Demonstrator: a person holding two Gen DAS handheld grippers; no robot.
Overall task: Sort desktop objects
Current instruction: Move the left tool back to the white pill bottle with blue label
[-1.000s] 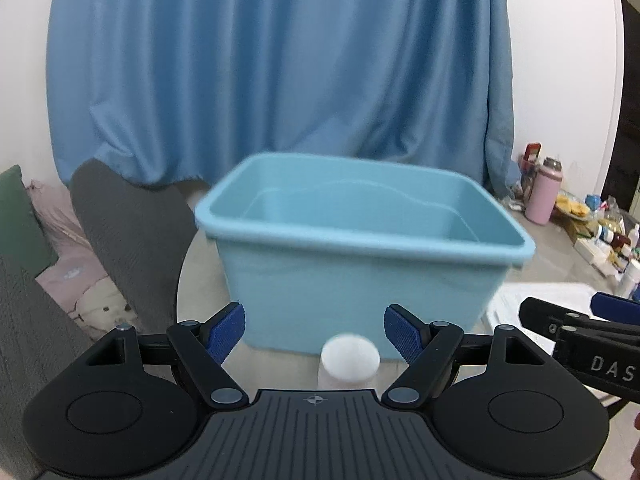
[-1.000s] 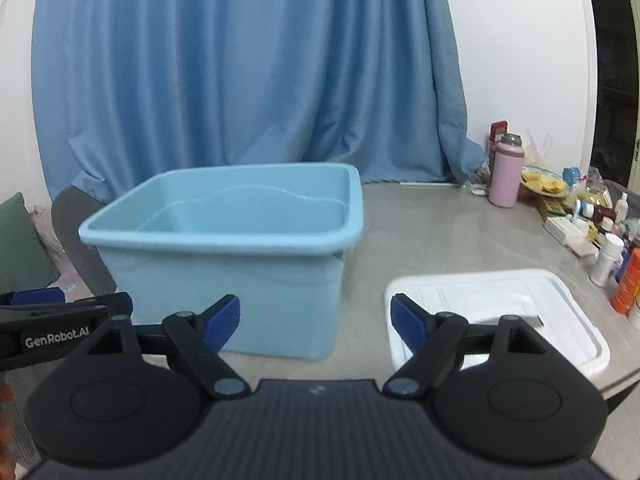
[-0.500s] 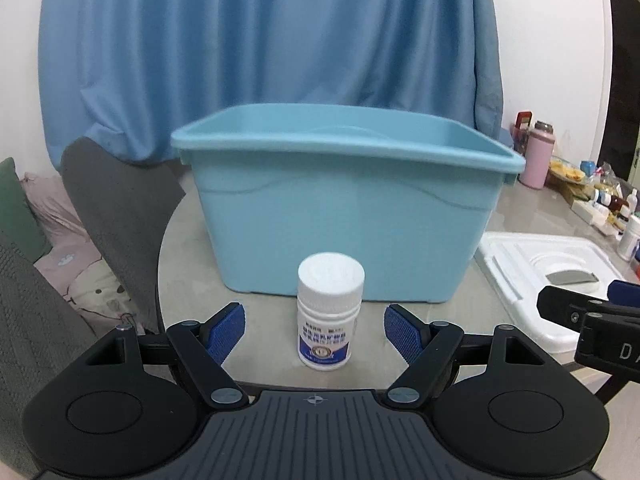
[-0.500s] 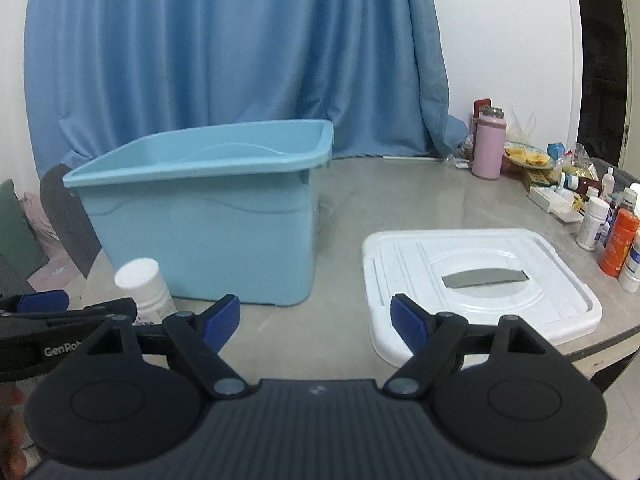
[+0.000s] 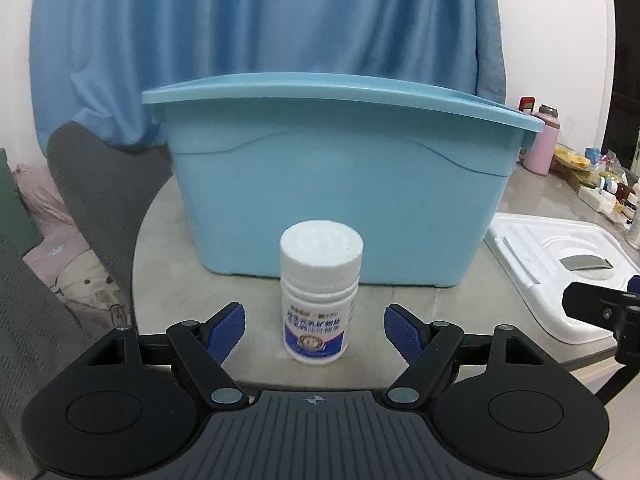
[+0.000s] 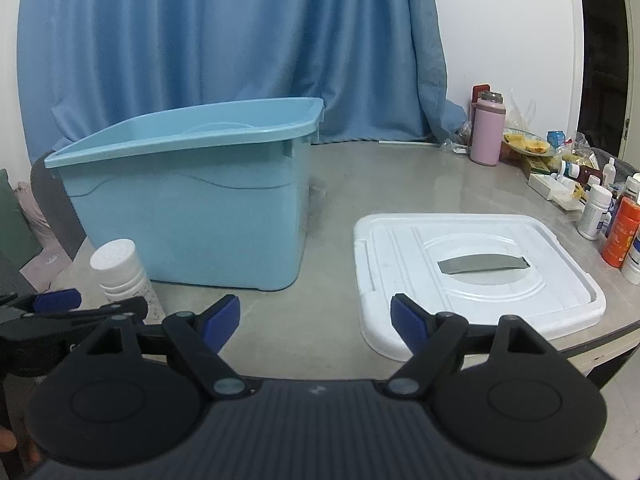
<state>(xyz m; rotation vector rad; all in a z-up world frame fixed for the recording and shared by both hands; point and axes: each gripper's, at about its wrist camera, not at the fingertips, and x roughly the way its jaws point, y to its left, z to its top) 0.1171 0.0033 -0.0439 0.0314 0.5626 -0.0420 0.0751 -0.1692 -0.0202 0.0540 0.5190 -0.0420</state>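
A white pill bottle (image 5: 318, 292) with a blue label stands upright on the grey table, just in front of a light blue plastic bin (image 5: 336, 184). My left gripper (image 5: 315, 330) is open, its blue pads on either side of the bottle's lower half without touching it. In the right wrist view the bottle (image 6: 122, 274) is at the left beside the bin (image 6: 192, 208). My right gripper (image 6: 316, 322) is open and empty, low over the table between the bin and a white lid (image 6: 476, 276).
The white lid (image 5: 560, 268) lies flat to the right of the bin. A pink flask (image 6: 487, 130), several bottles and snack items (image 6: 600, 204) crowd the table's far right edge. A grey chair (image 5: 100, 184) stands left of the table. A blue curtain hangs behind.
Both grippers have dropped lower toward the table. The pill bottle, first just at the left view's bottom edge, now stands fully between the left gripper's open pads.
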